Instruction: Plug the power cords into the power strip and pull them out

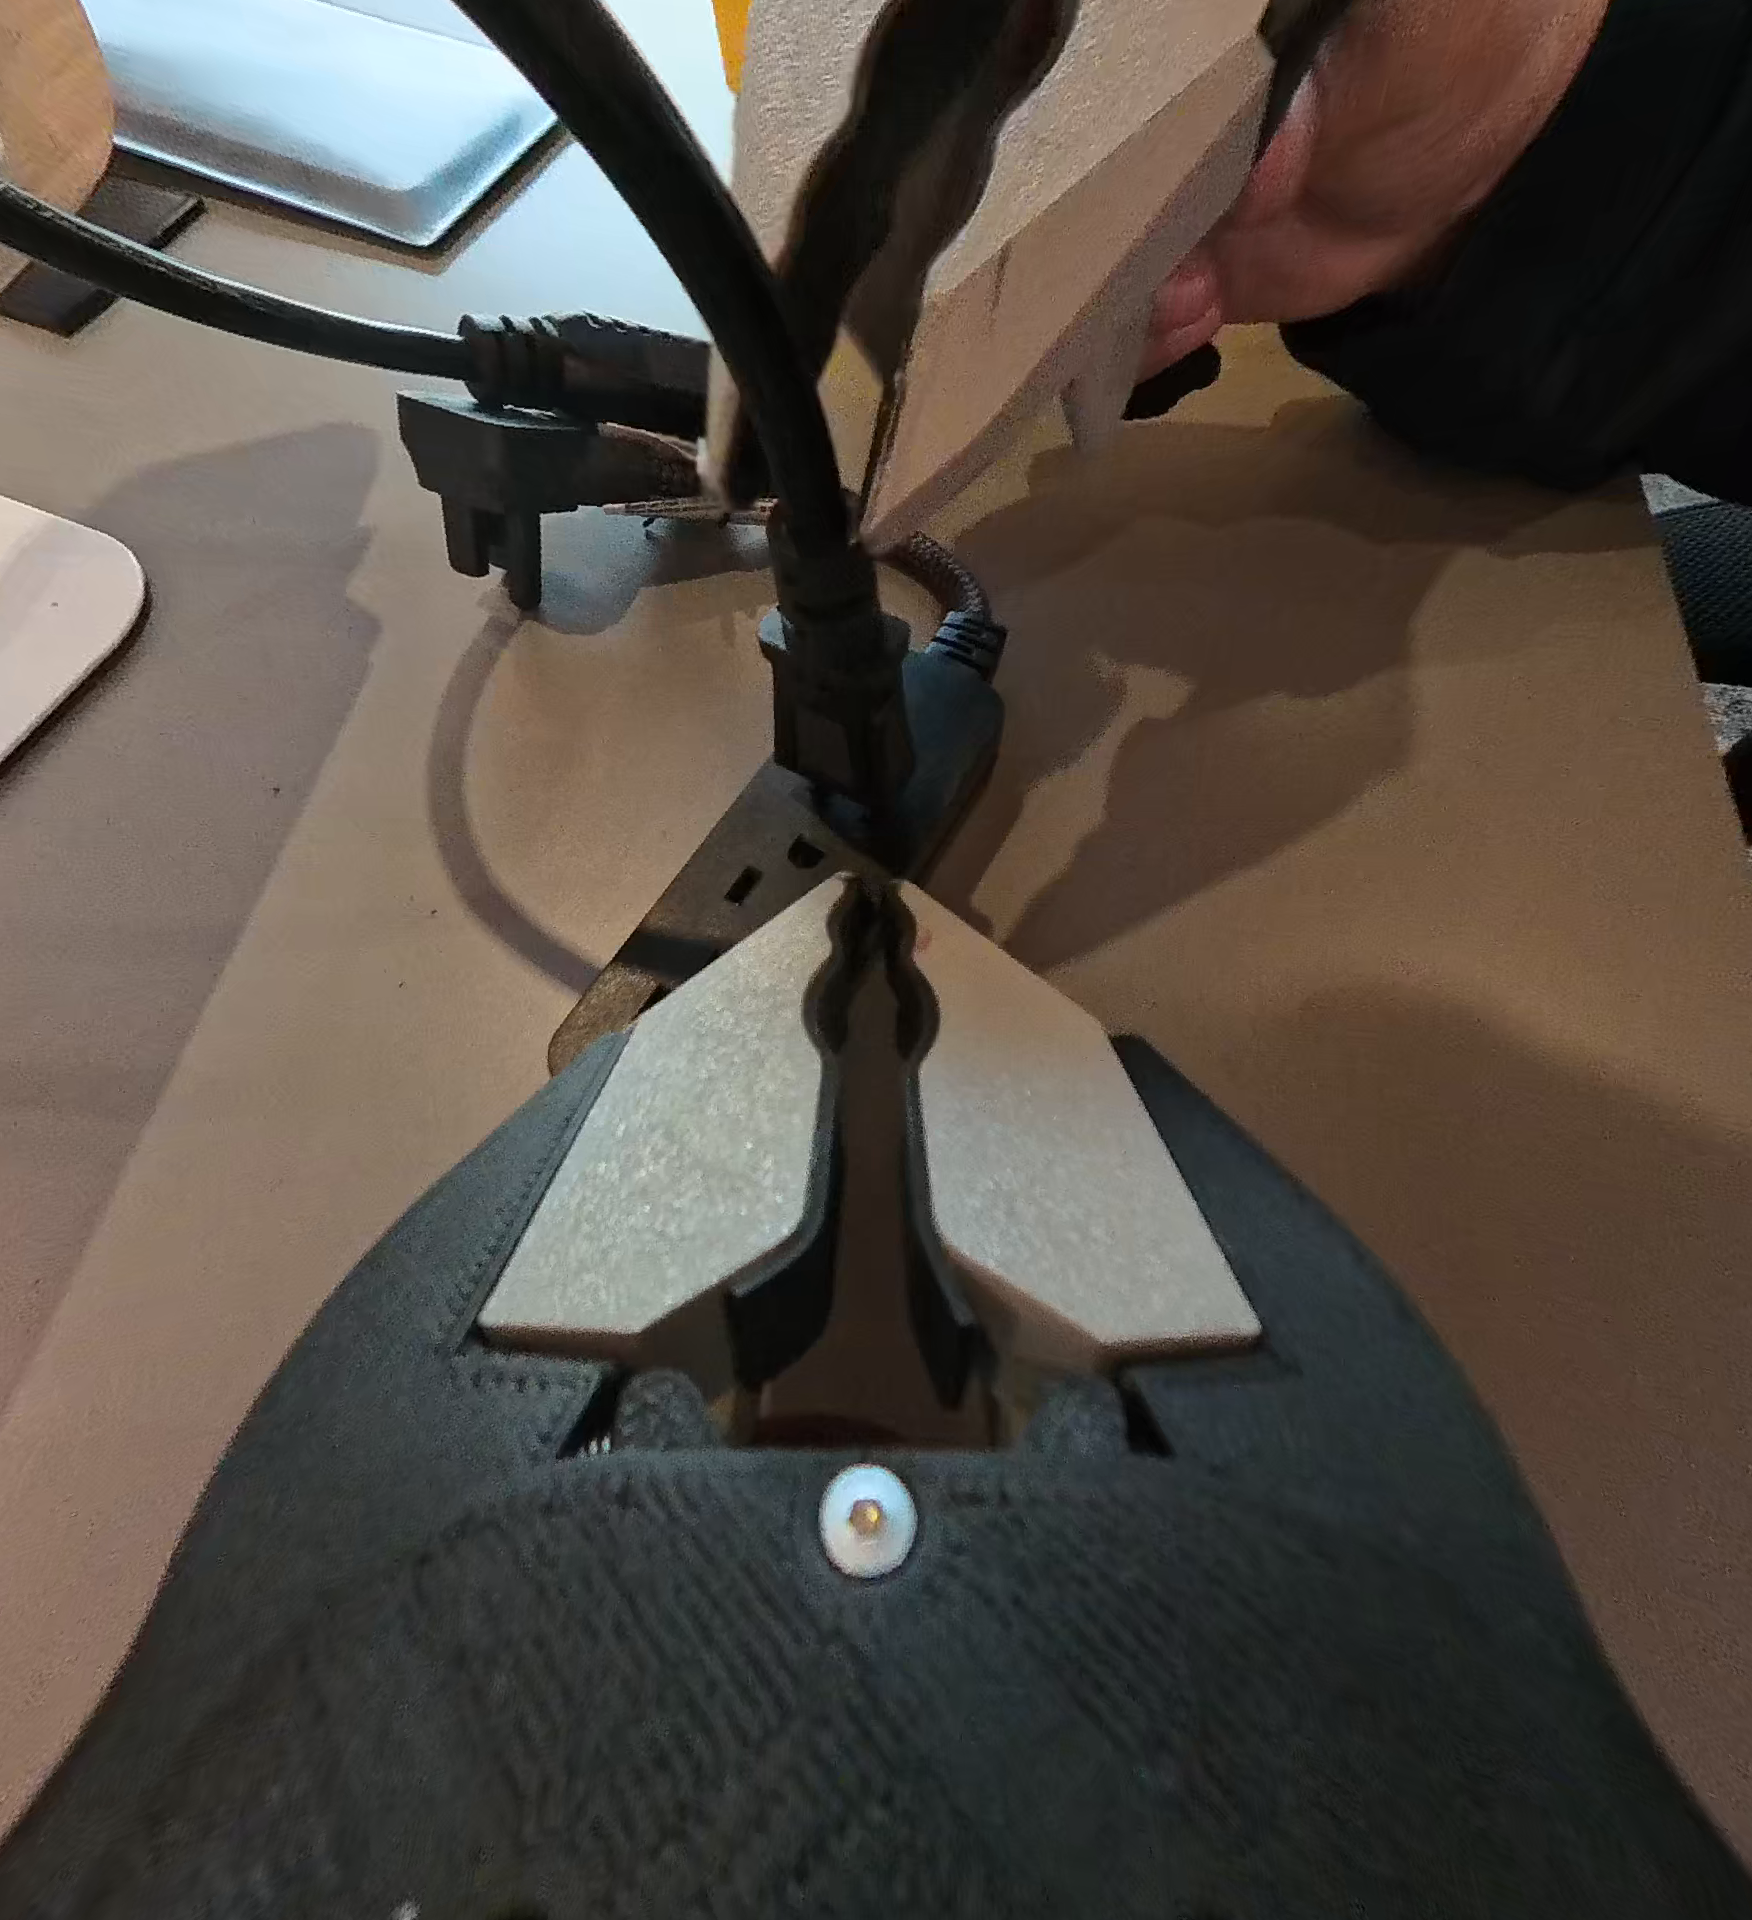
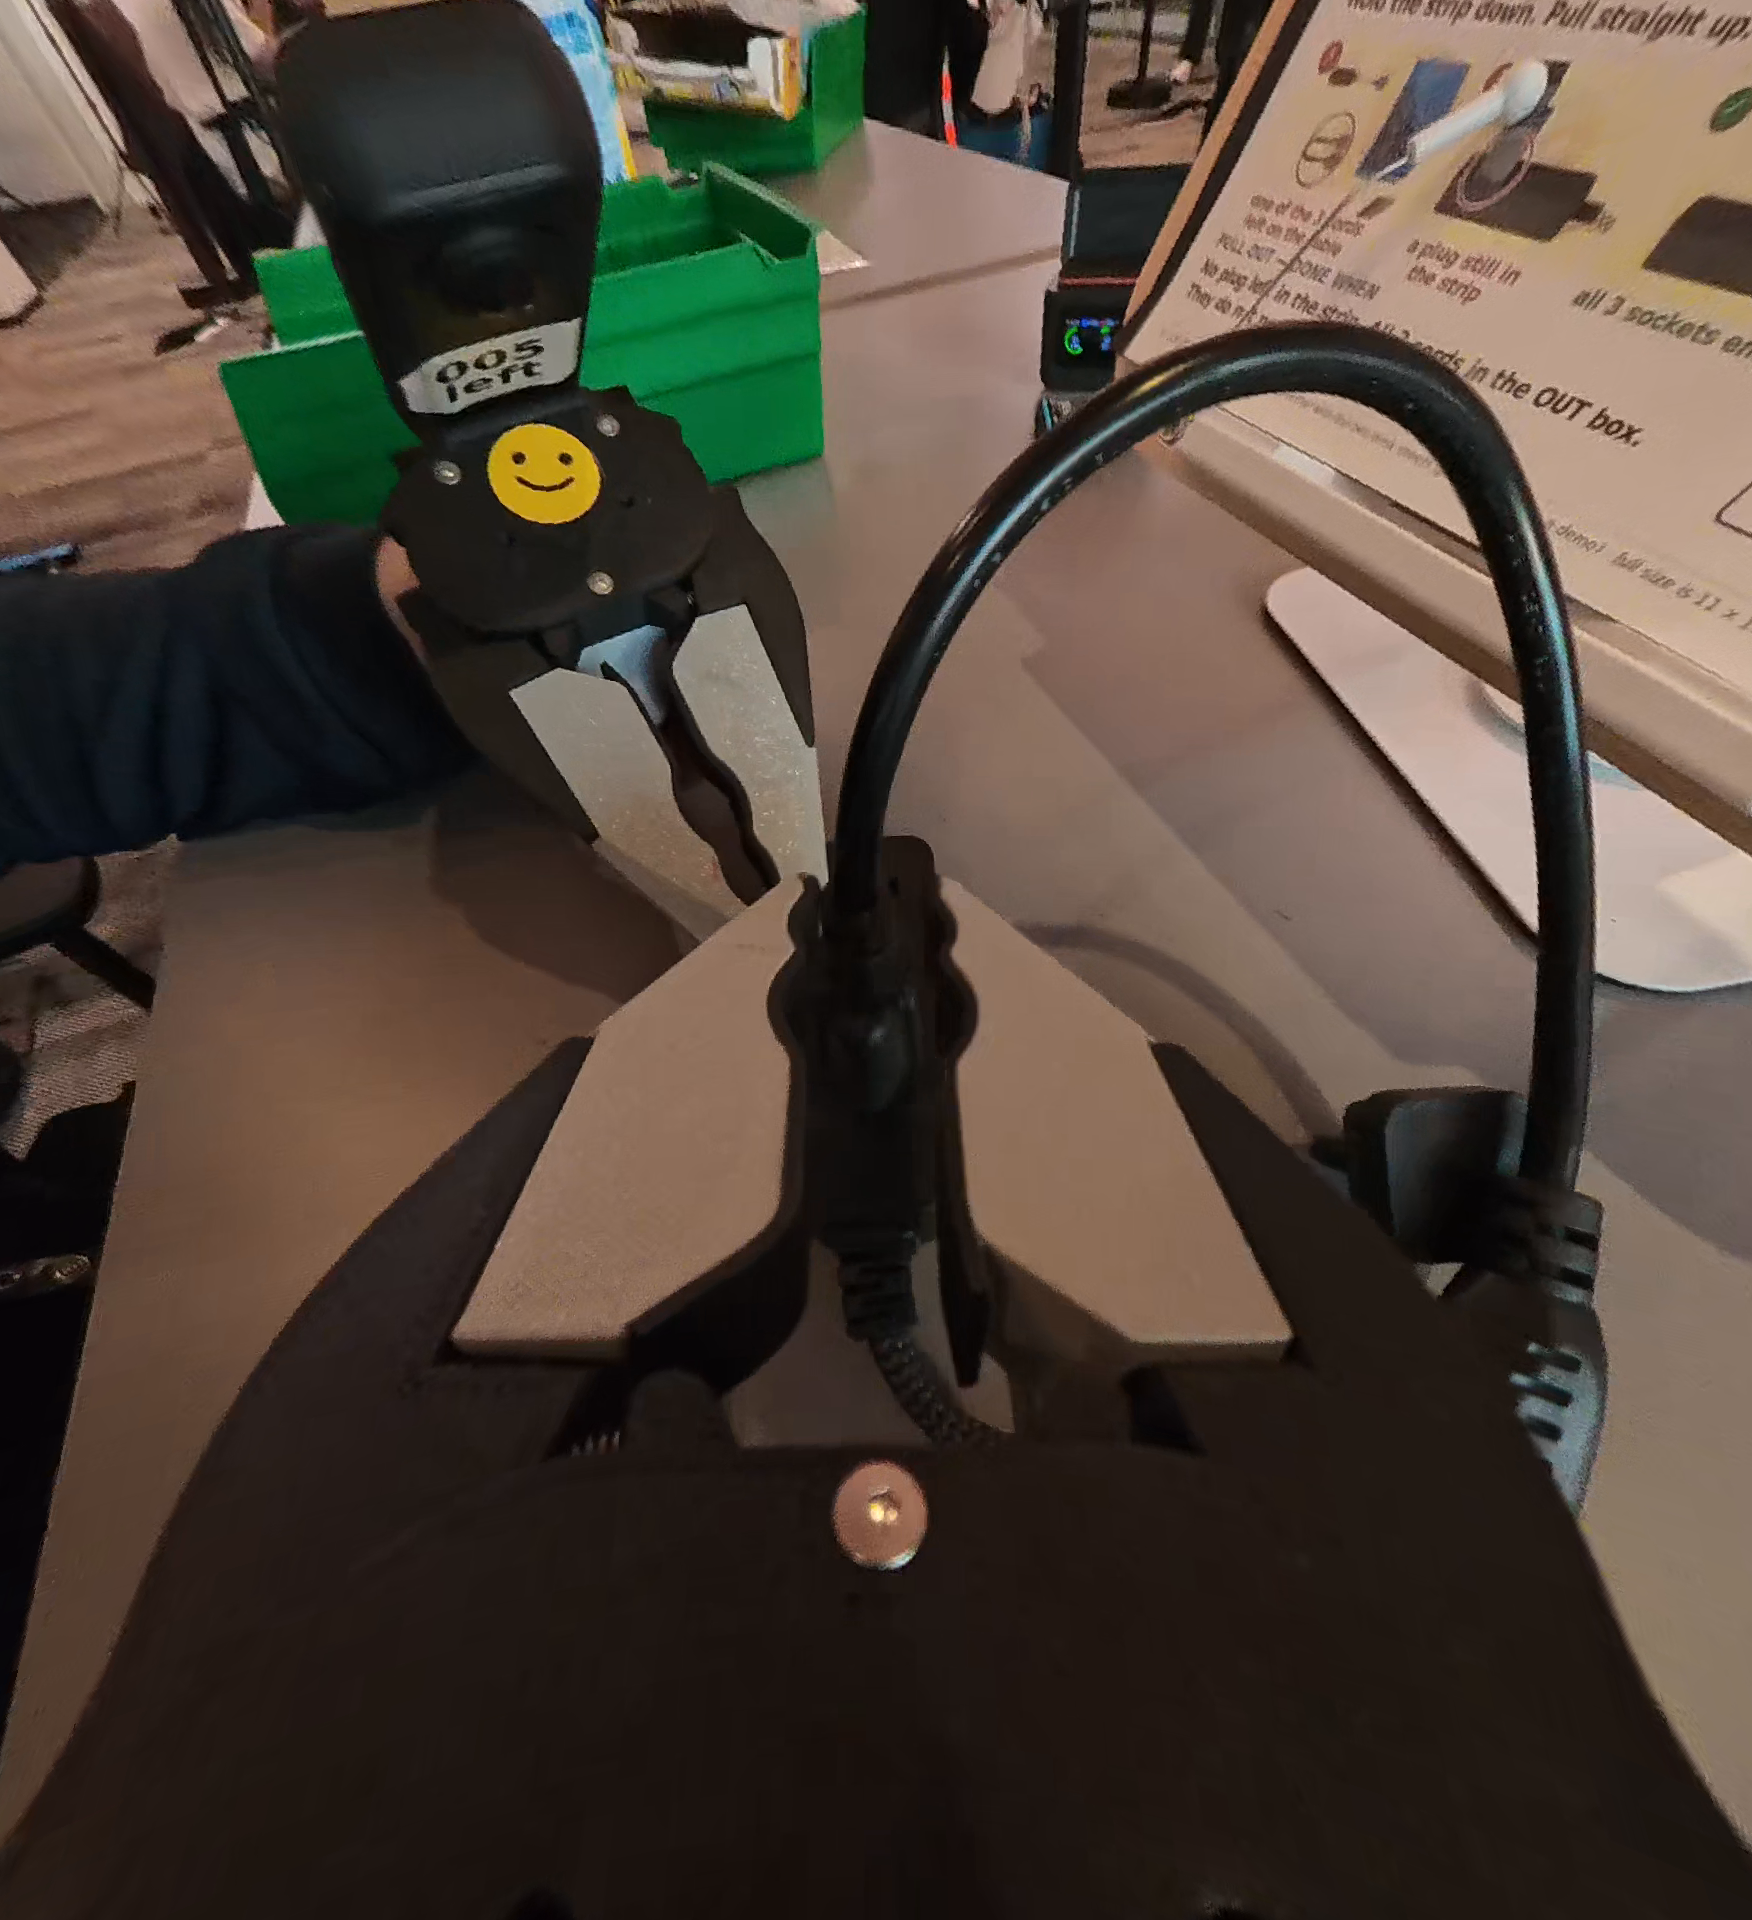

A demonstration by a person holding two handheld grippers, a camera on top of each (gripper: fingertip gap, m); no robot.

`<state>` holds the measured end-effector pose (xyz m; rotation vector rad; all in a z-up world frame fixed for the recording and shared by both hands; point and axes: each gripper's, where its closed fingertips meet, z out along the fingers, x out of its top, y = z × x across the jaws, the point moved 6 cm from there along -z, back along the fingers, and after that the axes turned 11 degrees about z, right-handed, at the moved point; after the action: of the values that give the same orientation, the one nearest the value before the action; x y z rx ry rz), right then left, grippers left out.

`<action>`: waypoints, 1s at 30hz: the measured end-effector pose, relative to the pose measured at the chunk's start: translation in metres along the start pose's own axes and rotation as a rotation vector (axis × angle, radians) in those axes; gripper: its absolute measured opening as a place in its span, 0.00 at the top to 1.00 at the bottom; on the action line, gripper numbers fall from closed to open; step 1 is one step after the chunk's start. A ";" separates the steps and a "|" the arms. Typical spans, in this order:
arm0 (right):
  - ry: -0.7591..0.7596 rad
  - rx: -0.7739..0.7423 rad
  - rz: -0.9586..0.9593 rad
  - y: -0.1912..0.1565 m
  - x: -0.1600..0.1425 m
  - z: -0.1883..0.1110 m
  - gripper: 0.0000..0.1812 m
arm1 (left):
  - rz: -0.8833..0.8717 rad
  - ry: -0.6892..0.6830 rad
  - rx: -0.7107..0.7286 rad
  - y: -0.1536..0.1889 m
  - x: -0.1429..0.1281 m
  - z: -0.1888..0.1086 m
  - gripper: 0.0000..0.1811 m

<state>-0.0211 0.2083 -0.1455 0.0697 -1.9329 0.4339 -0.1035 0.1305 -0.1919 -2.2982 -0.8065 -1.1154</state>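
Observation:
A black power strip [image 1: 737, 873] lies on the tan table [image 1: 1371, 1039]. A black plug [image 1: 836, 707] stands in its far socket, and the near socket's slots are bare. My left gripper [image 1: 867, 883] is shut with nothing between its fingers, and its tips rest on the strip; it also shows in the right wrist view [image 2: 763, 883]. My right gripper [image 2: 867, 894] points down over the plug and is shut on the black power cord [image 2: 1267, 364] just above the plug; it also shows in the left wrist view [image 1: 810, 499]. The cord arches over to its other end [image 2: 1454, 1174] on the table.
Another black plug [image 1: 498, 468] lies on the table behind the strip. The strip's braided cable [image 1: 945, 582] curls away. A printed sheet on a stand [image 2: 1526, 260] with a white base [image 2: 1474, 779] is at the right. Green bins [image 2: 706, 312] stand at the back. My right fingertips sit around 6 cm from my left ones.

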 end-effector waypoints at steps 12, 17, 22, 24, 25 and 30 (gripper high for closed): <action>-0.177 -0.099 -0.160 -0.004 0.000 -0.001 0.91 | -0.017 0.005 0.010 -0.003 -0.001 -0.003 0.91; -0.287 -0.129 -0.202 -0.006 0.004 0.007 0.94 | -0.023 0.007 0.046 -0.006 0.001 -0.003 0.86; -0.486 -0.169 -0.243 -0.008 0.012 0.011 0.94 | -0.026 0.000 0.054 -0.008 -0.001 -0.002 0.86; -0.549 -0.191 -0.285 -0.011 0.019 0.012 0.95 | -0.024 0.001 0.060 -0.008 0.000 -0.003 0.86; -0.551 -0.195 -0.293 -0.014 0.025 0.012 0.94 | -0.025 0.004 0.063 -0.009 0.000 -0.004 0.86; -0.518 -0.183 -0.209 -0.013 0.045 0.010 0.94 | -0.028 0.001 0.064 -0.009 -0.002 -0.004 0.86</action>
<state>-0.0448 0.1998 -0.1050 0.2853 -2.4347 0.0986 -0.1126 0.1336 -0.1902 -2.2401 -0.8641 -1.0862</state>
